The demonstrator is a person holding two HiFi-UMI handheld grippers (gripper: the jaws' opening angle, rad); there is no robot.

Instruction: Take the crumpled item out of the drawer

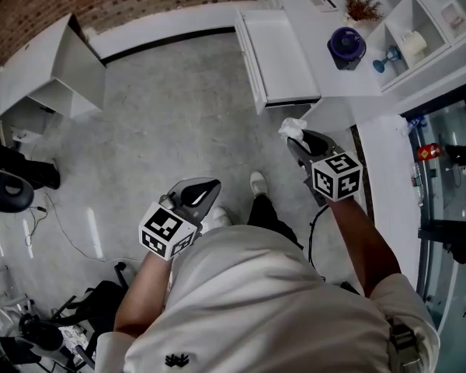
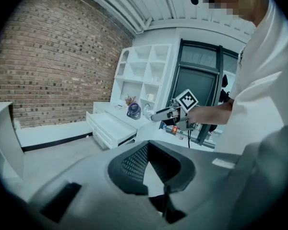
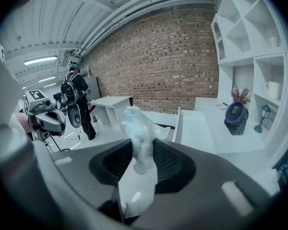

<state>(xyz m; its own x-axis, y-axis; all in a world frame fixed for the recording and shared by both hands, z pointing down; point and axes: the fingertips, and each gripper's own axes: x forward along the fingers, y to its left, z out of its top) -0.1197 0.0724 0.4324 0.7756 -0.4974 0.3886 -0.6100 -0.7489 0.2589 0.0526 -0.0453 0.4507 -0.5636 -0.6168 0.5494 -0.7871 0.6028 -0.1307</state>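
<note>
The crumpled item (image 1: pixel 293 126) is a white wad of paper or plastic. My right gripper (image 1: pixel 297 140) is shut on it, and the wad (image 3: pixel 137 128) sticks out above the pads. It hangs in the air in front of the white cabinet, below and just right of the open white drawer (image 1: pixel 283 61). The drawer (image 3: pixel 194 123) looks bare inside. My left gripper (image 1: pixel 210 186) is lower and to the left, close to my body, with its tips together (image 2: pixel 147 145) and nothing between them. In the left gripper view, the right gripper (image 2: pixel 165 115) shows with the wad (image 2: pixel 147 111) at its tip.
On the cabinet top stand a purple fan (image 1: pixel 346 47) and a dried plant (image 1: pixel 363 6), with white shelving (image 1: pixel 419 22) behind. A white desk (image 1: pixel 54 76) stands at the far left. Black gear and cables (image 1: pixel 31 200) lie on the grey floor. A person with a backpack (image 3: pixel 74 99) stands far off.
</note>
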